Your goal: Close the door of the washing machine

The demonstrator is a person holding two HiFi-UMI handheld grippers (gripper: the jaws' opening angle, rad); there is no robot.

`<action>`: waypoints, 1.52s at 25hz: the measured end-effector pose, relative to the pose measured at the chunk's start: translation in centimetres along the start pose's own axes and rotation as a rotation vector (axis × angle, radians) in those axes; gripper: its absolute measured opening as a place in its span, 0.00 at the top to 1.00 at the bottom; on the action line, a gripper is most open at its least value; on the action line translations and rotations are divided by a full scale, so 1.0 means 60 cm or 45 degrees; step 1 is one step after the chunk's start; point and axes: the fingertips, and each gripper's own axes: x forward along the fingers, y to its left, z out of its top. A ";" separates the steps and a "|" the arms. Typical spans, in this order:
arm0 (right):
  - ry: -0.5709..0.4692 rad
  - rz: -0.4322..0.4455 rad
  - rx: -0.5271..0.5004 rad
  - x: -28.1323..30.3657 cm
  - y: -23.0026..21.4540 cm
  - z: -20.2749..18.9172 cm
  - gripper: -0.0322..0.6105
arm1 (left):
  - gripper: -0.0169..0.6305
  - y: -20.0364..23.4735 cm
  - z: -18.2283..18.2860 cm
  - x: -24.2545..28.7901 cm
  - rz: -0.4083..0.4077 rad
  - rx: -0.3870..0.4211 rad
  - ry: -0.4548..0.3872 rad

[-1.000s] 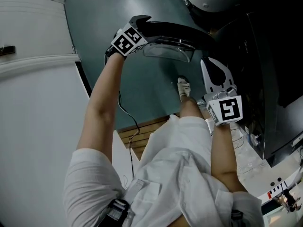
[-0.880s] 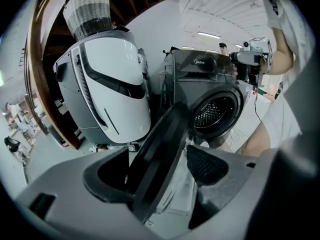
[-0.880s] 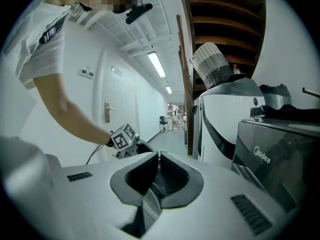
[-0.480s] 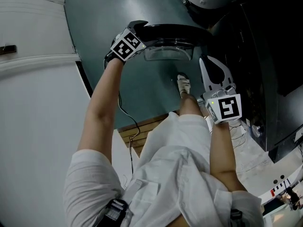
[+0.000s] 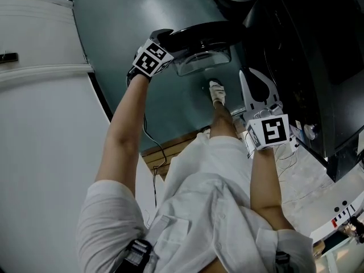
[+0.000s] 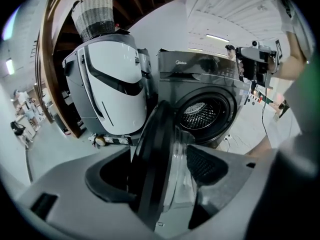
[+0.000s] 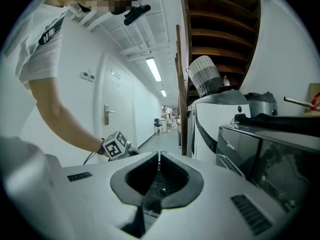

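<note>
The washing machine (image 6: 210,91) is dark grey, and its round drum opening (image 6: 202,111) shows uncovered. Its door (image 5: 202,36), a black ring with a clear glass bowl, stands part-way open in the head view. My left gripper (image 5: 170,38) is shut on the door's rim (image 6: 152,169), which runs between its jaws in the left gripper view. My right gripper (image 5: 247,75) hangs apart from the door, lower right of it, beside the machine's front (image 5: 301,67). Its jaws (image 7: 159,156) meet with nothing between them.
A white appliance (image 6: 107,79) with a woven basket (image 6: 95,16) on top stands left of the washing machine. A white wall and door (image 5: 40,95) fill the left of the head view. Cables (image 5: 296,158) lie on the floor by the machine. The person's shoe (image 5: 216,92) is below the door.
The left gripper has swung the door a little further toward the machine, so the door looks narrower from above. The right gripper has barely moved.
</note>
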 end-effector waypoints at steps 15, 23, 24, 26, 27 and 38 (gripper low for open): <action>-0.010 -0.108 -0.031 -0.182 0.040 -0.012 0.90 | 0.47 -0.192 -0.002 -0.009 -0.041 -0.069 -0.060; 0.000 -0.146 -0.051 -0.241 0.057 -0.018 0.90 | 0.50 -0.292 0.020 -0.001 -0.098 -0.114 -0.149; 0.000 -0.155 -0.051 -0.246 0.056 -0.019 0.90 | 0.50 -0.303 0.024 0.002 -0.109 -0.123 -0.166; 0.001 -0.174 -0.052 -0.257 0.056 -0.021 0.90 | 0.50 -0.326 0.030 0.006 -0.134 -0.132 -0.190; 0.002 -0.184 -0.051 -0.262 0.056 -0.021 0.90 | 0.50 -0.337 0.033 0.008 -0.146 -0.131 -0.197; 0.007 -0.335 -0.044 -0.322 -0.024 -0.032 0.90 | 0.51 -0.440 0.097 0.059 -0.232 -0.210 -0.299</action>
